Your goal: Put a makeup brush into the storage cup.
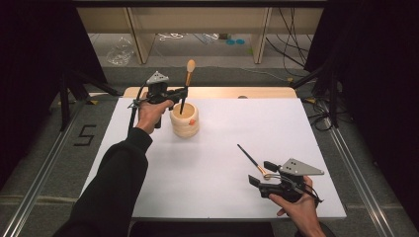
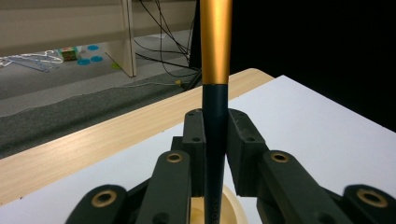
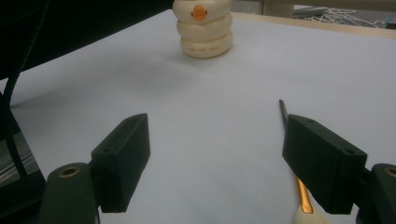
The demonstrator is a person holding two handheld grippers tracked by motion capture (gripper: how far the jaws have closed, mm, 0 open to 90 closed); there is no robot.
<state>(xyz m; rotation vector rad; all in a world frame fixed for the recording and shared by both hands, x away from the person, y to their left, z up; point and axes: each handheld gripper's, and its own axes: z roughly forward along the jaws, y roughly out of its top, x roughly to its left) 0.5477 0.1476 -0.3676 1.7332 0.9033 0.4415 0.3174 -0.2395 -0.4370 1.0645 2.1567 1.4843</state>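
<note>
A cream ringed holder (image 1: 185, 121) with an orange beak mark stands on the white mat; it also appears far off in the right gripper view as the cream holder (image 3: 203, 29). My left gripper (image 1: 181, 92) is shut on a makeup brush (image 1: 186, 85), held upright with its dark handle tip in the holder's mouth and its bristles up. In the left gripper view the brush (image 2: 215, 93) runs between the closed pads. A second brush (image 1: 251, 159) lies flat on the mat, just ahead of my right gripper (image 1: 262, 173), which is open. Its handle (image 3: 283, 111) passes behind the right jaw.
The white mat (image 1: 276, 123) covers a wooden table (image 1: 217, 92). Beyond it are a wooden shelf frame (image 1: 141, 37), cables (image 1: 291, 44) and small items on the floor. Black tripod legs (image 1: 69, 89) stand left and right of the table.
</note>
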